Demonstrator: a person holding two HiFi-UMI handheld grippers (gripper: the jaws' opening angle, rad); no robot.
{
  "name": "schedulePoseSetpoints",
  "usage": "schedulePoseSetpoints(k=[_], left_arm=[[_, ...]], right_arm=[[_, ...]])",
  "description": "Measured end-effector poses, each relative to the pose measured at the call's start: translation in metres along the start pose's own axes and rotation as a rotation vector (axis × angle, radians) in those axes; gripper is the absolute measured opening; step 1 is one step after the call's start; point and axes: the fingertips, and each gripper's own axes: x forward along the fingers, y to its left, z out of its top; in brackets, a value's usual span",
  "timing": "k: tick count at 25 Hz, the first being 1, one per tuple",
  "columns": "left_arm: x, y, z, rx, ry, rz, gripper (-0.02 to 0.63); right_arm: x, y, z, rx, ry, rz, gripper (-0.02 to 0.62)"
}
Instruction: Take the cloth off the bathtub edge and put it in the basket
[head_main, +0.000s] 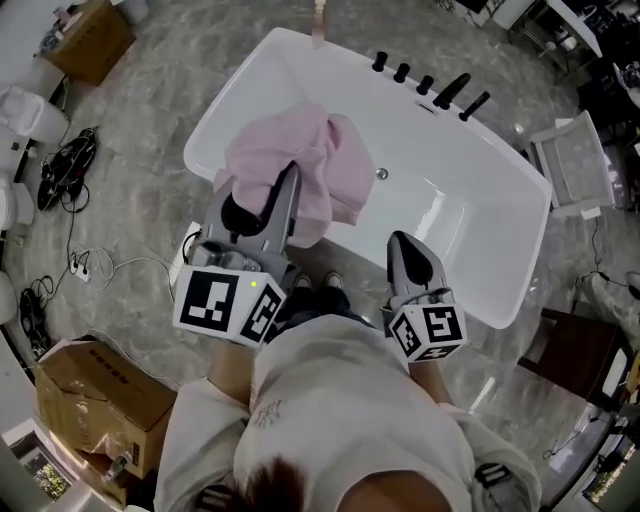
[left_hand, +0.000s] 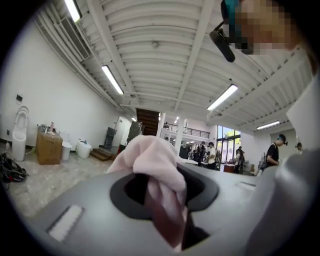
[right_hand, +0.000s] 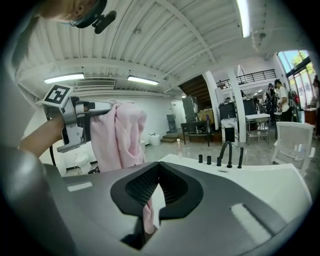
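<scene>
- Your white top (head_main: 350, 400) is filling the foot of the head view, and just ahead of it your left gripper (head_main: 285, 185) is clamping its jaws on a bunched fold of the pink cloth (head_main: 320, 160).
- You are holding the cloth up over the near side of the bathtub (head_main: 235, 100). Most of it is drooping below the grip in loose folds, and its lowest end is hiding behind the grippers.
- It is looking light, soft and limp, so expect sag and swing. A pinch on a thick gathered fold, as you are using, should be gripping better than one on a thin edge.
- Your right gripper (head_main: 402, 245) is riding alongside with its jaws drawn together and nothing in them. The pink sliver showing in their slit seems to be the cloth hanging beyond.
- Your white basket (head_main: 575, 165) is waiting on the floor past the tub's right end, well apart from the cloth.
- Your right gripper and the tub are standing between the two. A trailing corner could be catching on the black taps (head_main: 430, 85) on the far rim.
- Your left side is showing a cardboard box (head_main: 100, 395) and a power strip (head_main: 85, 268), both lying well off that path.
</scene>
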Motion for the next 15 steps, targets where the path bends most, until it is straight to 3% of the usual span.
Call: schedulePoseSetpoints(k=[6,15], left_arm=[[-0.008,-0.004,0.042,0.044,-0.074,-0.006,0.161],[-0.004,-0.013,0.058,0.059,-0.099,-0.030,0.161]], right_arm=[[-0.001,0.011,0.032,-0.022,-0.073,0.034,0.000],[-0.006,0.015,0.056,-0.021,-0.131,0.047,-0.001]])
